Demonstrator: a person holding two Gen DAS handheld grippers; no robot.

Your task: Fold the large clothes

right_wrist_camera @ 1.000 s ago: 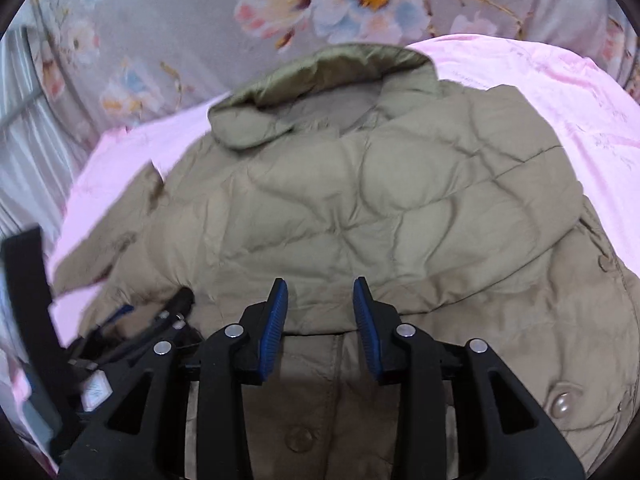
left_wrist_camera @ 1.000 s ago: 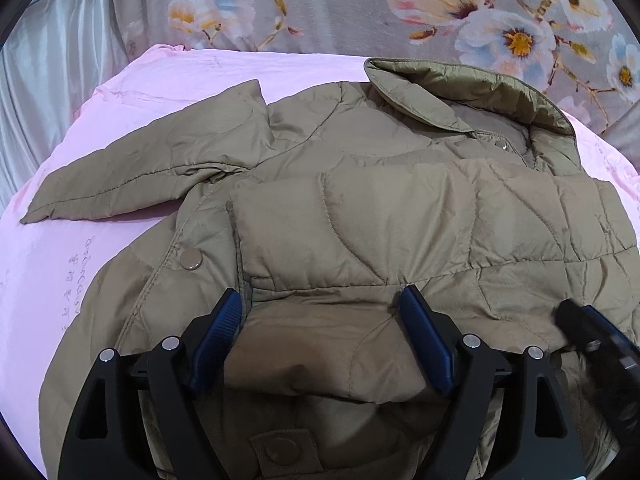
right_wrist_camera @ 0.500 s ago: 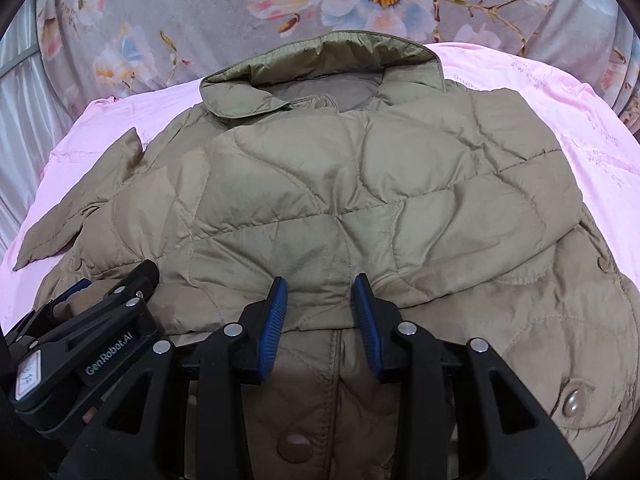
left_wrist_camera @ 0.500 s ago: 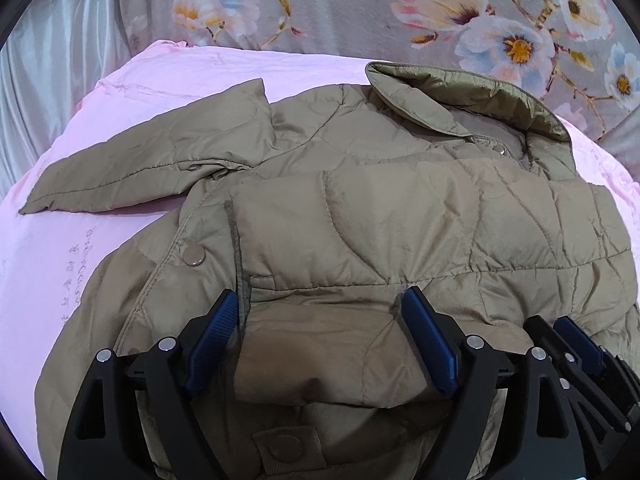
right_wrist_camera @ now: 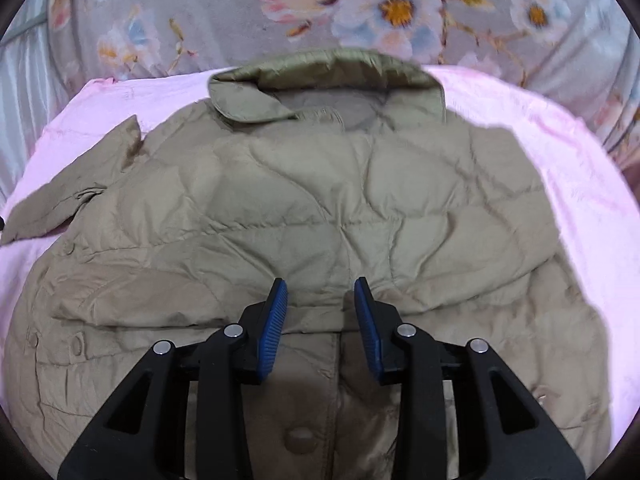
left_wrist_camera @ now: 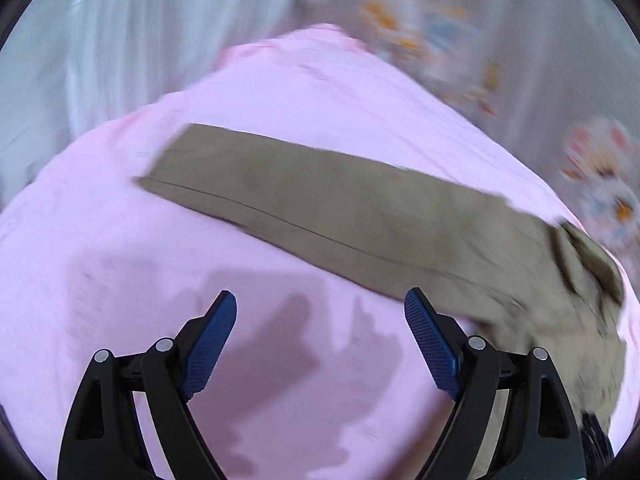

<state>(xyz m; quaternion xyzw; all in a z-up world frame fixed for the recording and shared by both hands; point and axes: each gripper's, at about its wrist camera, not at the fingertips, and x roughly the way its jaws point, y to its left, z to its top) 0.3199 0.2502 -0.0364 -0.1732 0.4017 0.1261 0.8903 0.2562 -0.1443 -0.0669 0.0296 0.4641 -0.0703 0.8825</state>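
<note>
An olive quilted jacket [right_wrist_camera: 320,208] lies flat on a pink sheet [right_wrist_camera: 560,168], collar at the far side, one sleeve folded across its chest. Its other sleeve [left_wrist_camera: 320,204] stretches out over the sheet in the blurred left wrist view, cuff at the far left. My left gripper [left_wrist_camera: 320,312] is open wide and empty, over bare pink sheet just in front of that sleeve. My right gripper [right_wrist_camera: 321,300] is open with a narrower gap, empty, over the lower middle of the jacket near the folded sleeve's edge.
A grey floral cloth [right_wrist_camera: 360,8] hangs behind the bed. A pale curtain [left_wrist_camera: 140,40] stands at the left. The pink sheet [left_wrist_camera: 120,280] spreads around the jacket on both sides. Snap buttons [right_wrist_camera: 298,436] run down the jacket front.
My left gripper has swung left off the jacket body and now faces the outstretched sleeve; its view is motion-blurred. My right gripper has shifted a little and stays open over the jacket.
</note>
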